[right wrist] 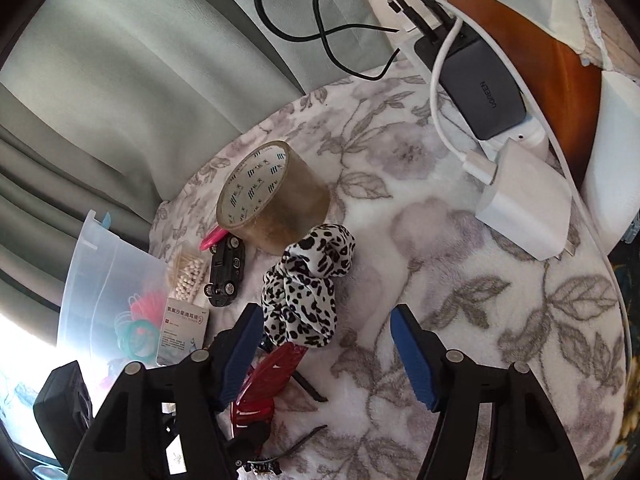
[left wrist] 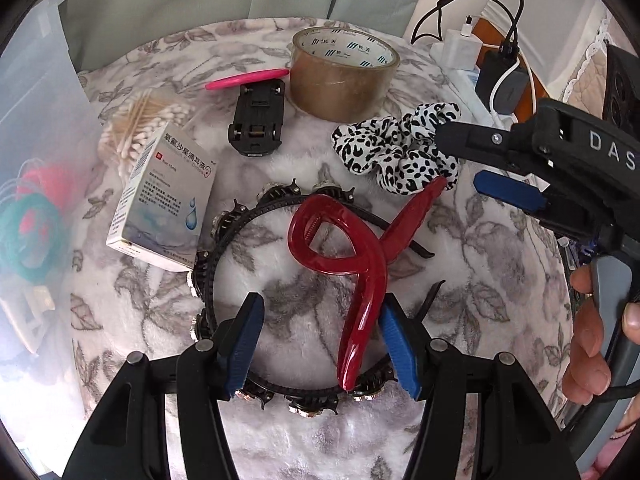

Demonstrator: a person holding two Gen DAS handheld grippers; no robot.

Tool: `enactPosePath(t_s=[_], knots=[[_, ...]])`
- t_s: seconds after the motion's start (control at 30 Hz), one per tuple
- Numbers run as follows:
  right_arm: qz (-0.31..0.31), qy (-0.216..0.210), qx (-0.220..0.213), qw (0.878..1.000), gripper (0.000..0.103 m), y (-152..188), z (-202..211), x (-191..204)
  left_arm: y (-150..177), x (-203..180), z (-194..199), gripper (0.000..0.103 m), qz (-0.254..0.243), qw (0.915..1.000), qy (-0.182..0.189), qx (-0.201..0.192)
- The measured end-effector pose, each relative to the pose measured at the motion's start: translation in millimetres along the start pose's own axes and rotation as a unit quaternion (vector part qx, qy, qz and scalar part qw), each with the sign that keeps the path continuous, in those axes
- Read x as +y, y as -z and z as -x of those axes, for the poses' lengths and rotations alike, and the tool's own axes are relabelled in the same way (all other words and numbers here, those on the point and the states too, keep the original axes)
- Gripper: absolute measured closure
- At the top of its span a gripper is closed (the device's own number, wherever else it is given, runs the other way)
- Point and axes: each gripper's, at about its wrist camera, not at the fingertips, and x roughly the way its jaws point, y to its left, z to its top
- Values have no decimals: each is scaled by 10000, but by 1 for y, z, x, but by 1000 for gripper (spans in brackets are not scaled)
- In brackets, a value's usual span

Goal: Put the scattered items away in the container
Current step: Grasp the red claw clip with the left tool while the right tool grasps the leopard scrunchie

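- Left gripper (left wrist: 320,344), jaws apart, straddles a red hair clip (left wrist: 352,256) lying across a black headband (left wrist: 224,240).
- Right gripper (right wrist: 328,352), jaws spread, hovers by a spotted scrunchie (right wrist: 308,284).

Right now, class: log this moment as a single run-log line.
left gripper: open, straddling red hair clip | right gripper: open, above leopard scrunchie | clear container: left edge, hair ties inside

Container (left wrist: 36,128) contents blurred behind translucent wall, its left side cropped.
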Motion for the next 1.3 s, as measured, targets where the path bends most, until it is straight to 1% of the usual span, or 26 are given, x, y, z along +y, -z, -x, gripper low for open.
enactPosePath(t_s=[0.07, 0.13, 0.17, 0.2, 0.23, 0.27, 0.37, 0.4, 0.43, 0.47, 0.5, 0.57, 0.63, 0.67, 0.77, 0.8, 0.97, 1.1, 1.3], knots=[[26, -10, 31, 10000, 38, -3, -6, 4, 0, -2, -3, 43, -76, 10000, -48, 44], [34, -34, 73, 10000, 38, -5, -12, 6, -1, -2, -4, 44, -97, 9999, -32, 62], [22, -51, 107, 9999, 40, -6, -16, 6, -1, -2, -4, 46, -97, 9999, -12, 64], [-4, -61, 153, 9999, 42, -6, -19, 6, -1, -1, -4, 49, -98, 9999, 6, 65], [-46, -65, 213, 9997, 48, -6, -22, 6, -2, -1, -4, 51, -100, 9999, 13, 61], [-97, -85, 245, 9996, 52, -5, -25, 5, -2, -1, -4, 55, -102, 9999, 20, 55], [-248, -55, 282, 9993, 59, -4, -28, 2, -2, -2, -4, 63, -95, 9999, 16, 71], [-288, -13, 272, 9992, 59, -3, -27, 1, -2, -2, -4, 69, -109, 9999, 19, 73], [-327, 29, 262, 9991, 62, -2, -27, 0, -2, -3, -3, 71, -124, 9999, 21, 75], [-349, 84, 247, 9991, 68, -2, -25, 0, -2, -3, -3, 76, -140, 9999, 20, 79], [-374, 119, 232, 9990, 70, -2, -24, 0, -1, -4, -3, 79, -147, 9999, 22, 82], [-455, 96, 202, 9987, 78, -1, -20, -3, 0, -3, -1, 82, -124, 9999, 40, 82], [-495, 85, 142, 9986, 81, 1, -13, -4, 1, -1, 0, 83, -64, 9999, 9, 85], [-514, 79, 112, 9986, 82, 1, -9, -5, 1, 0, 1, 84, -33, 10000, -9, 81], [-538, 72, 6, 9985, 83, 4, 4, -5, 1, 3, 6, 91, 56, 10000, -19, 17], [-546, 83, -28, 9985, 83, 4, 8, -5, 1, 3, 9, 92, 72, 10000, -31, -12], [-588, 58, -186, 9981, 85, 9, 29, -4, 3, 4, 23, 93, 68, 9998, -94, -155], [-567, 4, -340, 9978, 85, 14, 46, 0, 12, 3, 41, 94, 92, 9996, -116, -241], [-536, -21, -561, 9970, 85, 21, 71, 4, 19, -10, 64, 94, 67, 9991, -124, -401]])
